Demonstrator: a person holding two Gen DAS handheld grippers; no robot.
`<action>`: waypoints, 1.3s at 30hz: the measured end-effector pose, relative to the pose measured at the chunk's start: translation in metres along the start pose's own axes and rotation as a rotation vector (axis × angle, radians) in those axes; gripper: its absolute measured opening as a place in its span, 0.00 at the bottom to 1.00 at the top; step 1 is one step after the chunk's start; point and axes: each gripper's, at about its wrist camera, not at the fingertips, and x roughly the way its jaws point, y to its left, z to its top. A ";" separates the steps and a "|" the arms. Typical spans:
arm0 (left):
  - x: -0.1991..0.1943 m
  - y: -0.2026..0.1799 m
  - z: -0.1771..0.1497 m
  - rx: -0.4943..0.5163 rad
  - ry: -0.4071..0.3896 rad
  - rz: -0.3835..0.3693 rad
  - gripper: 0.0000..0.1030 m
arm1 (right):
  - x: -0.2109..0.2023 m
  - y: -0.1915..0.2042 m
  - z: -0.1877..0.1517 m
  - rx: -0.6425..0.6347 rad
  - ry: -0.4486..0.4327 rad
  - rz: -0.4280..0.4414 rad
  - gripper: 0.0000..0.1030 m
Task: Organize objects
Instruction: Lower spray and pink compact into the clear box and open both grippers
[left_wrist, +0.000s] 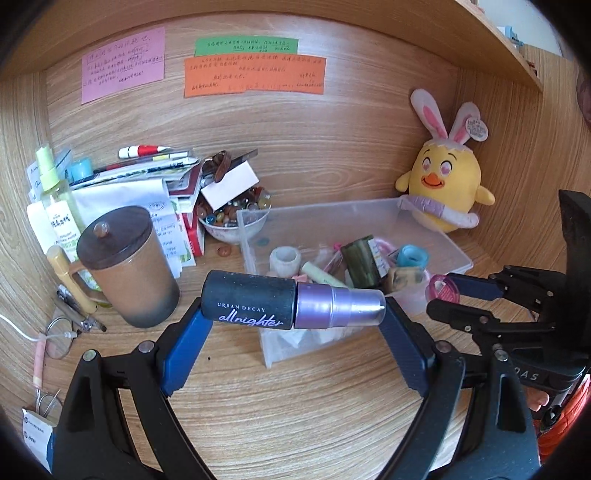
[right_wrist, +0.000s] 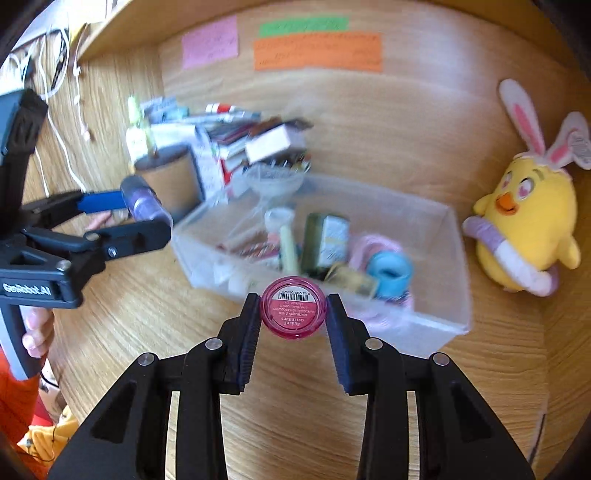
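Observation:
My left gripper is shut on a black and purple spray bottle, held crosswise just in front of the clear plastic bin. My right gripper is shut on a small round pink jar, held above the near wall of the clear bin. The right gripper shows at the right of the left wrist view with the pink jar. The left gripper shows at the left of the right wrist view with the bottle. The bin holds several small cosmetics and tape rolls.
A brown lidded mug, a bowl of beads, stacked papers and boxes and a green spray bottle crowd the left. A yellow chick plush stands behind the bin at the right. Sticky notes hang on the back wall.

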 end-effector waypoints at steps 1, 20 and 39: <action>0.001 -0.001 0.004 0.001 -0.003 -0.001 0.88 | -0.004 -0.004 0.003 0.009 -0.011 -0.007 0.31; 0.070 -0.019 0.018 0.064 0.115 -0.016 0.88 | 0.043 -0.053 0.025 0.119 0.059 -0.028 0.31; 0.054 -0.013 0.014 0.016 0.077 -0.031 0.95 | 0.016 -0.045 0.019 0.104 0.021 0.005 0.56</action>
